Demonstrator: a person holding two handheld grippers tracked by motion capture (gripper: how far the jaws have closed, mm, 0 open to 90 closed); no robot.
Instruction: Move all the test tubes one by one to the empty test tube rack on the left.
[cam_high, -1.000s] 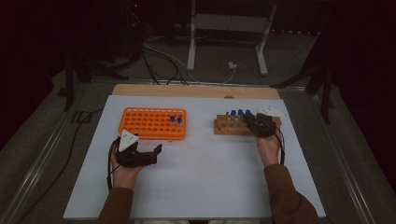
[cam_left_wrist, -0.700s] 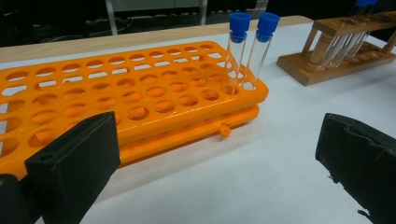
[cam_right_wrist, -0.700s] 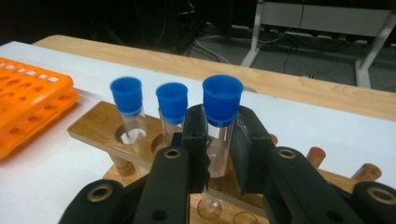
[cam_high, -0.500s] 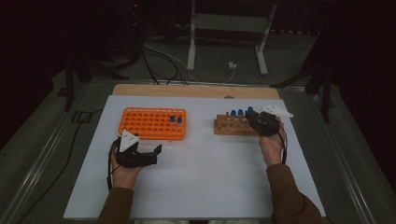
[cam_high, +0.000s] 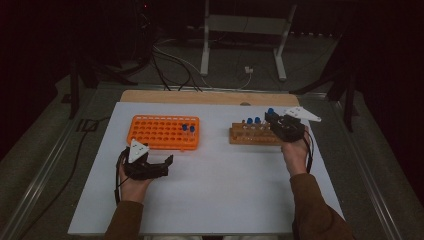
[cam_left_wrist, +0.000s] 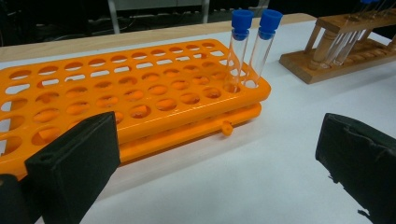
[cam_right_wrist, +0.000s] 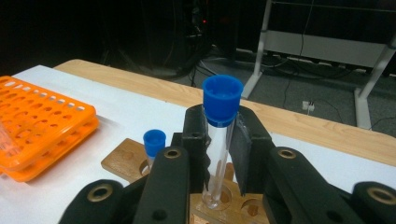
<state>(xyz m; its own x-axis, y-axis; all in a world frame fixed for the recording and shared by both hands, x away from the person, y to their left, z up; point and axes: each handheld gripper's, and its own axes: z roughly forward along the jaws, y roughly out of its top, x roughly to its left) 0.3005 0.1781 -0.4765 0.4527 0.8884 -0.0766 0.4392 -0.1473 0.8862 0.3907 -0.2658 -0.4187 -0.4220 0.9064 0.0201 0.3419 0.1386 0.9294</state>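
Now right tongs (cam_right_wrist: 218, 154) clamp blue-capped tube (cam_right_wrist: 219, 140) upright.

The test tube (cam_right_wrist: 218, 140) is clear with a bright blue cap (cam_right_wrist: 222, 99), same as the two standing in the orange rack (cam_left_wrist: 135, 98). The other rack (cam_high: 252, 135) is plain light wood, and both grippers are black all over with a pale grey plate on top. The bench (cam_high: 220, 190) is white with a tan wooden edge at the back, and the sleeves (cam_high: 315, 210) are brown.

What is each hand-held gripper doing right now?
Left hand-held gripper: open, holding nothing, beside the orange rack.
Right hand-held gripper: closed on a blue-capped test tube at the wooden rack.
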